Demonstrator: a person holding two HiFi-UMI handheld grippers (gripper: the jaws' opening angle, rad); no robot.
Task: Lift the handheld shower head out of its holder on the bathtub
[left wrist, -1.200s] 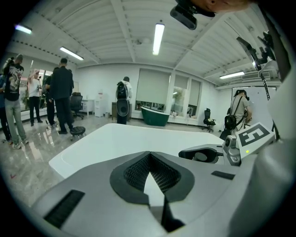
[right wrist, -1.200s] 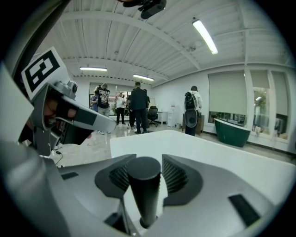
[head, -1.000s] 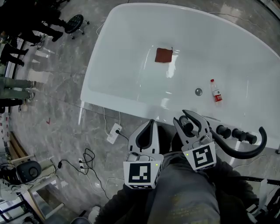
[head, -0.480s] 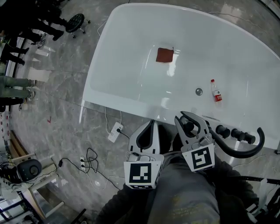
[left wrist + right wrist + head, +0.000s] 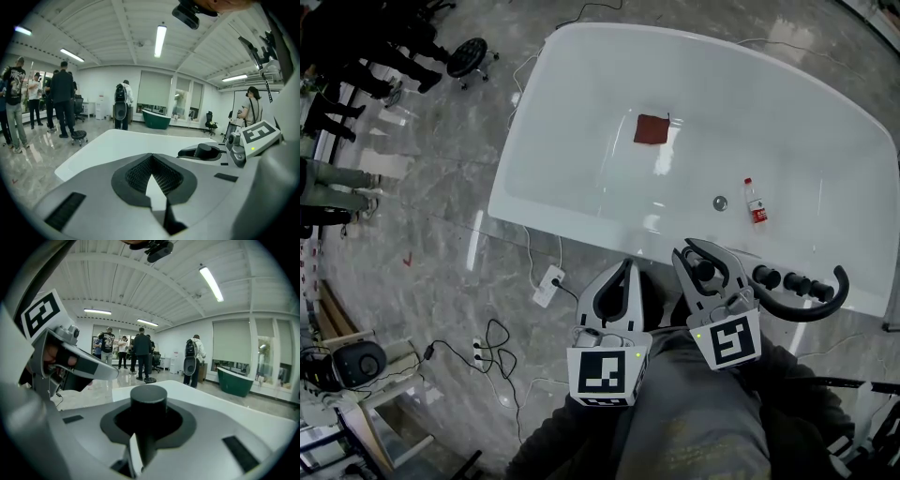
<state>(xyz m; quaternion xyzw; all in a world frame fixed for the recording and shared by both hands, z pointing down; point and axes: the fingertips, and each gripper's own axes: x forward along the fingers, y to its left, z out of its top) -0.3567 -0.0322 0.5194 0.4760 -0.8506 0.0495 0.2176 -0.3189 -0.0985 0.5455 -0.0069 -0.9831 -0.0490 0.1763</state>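
Head view: the black shower head (image 5: 703,270) is seen clamped in the right gripper (image 5: 692,249), at the bathtub's (image 5: 581,141) near rim beside the taps (image 5: 780,280). The left gripper (image 5: 626,266) is carried pinched together, with nothing in it.

Left gripper view: that empty closure is confirmed.

Right gripper view: only a smooth round barrel is gripped, so a slip could be caused. Whether the holder is cleared cannot be told, and a tilted pull could jam the head there.
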